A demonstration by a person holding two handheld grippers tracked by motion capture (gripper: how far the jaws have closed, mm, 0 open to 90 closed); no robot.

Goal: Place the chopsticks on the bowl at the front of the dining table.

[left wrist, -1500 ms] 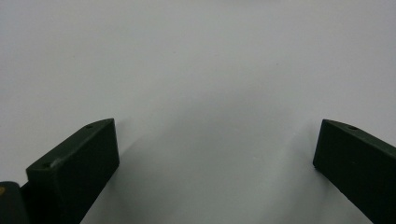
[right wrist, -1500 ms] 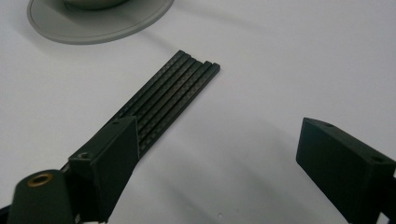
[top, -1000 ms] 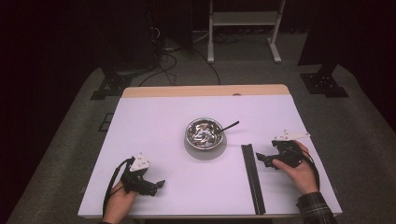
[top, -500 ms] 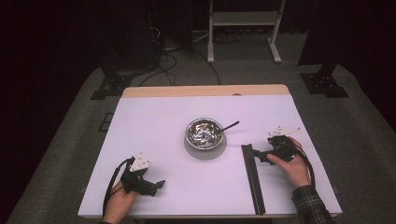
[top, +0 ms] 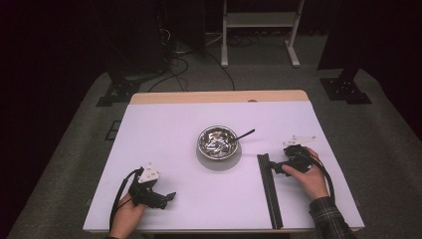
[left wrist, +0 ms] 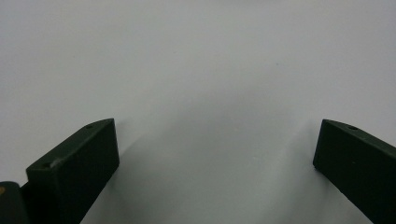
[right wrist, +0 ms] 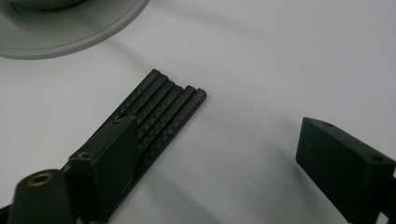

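Rods: we see 5 black rods (right wrist: 161, 109) lying side by side on the table (top: 164, 129), right of the bowl (top: 218, 141).
Right gripper (top: 276, 167): jaws spread, empty, one jaw over the rods.
Left gripper (top: 166, 198): released, well apart.
Risk: we judge closing off-centre could scatter the rods.
Change: the right gripper has moved in toward the rods.

A white-topped rectangular table (top: 164, 134) with a pale wooden far edge carries a shiny metal bowl (top: 217, 141) on a grey round plate (top: 219, 160) at centre; a long black ribbed strip (top: 269, 191) lies near-right.
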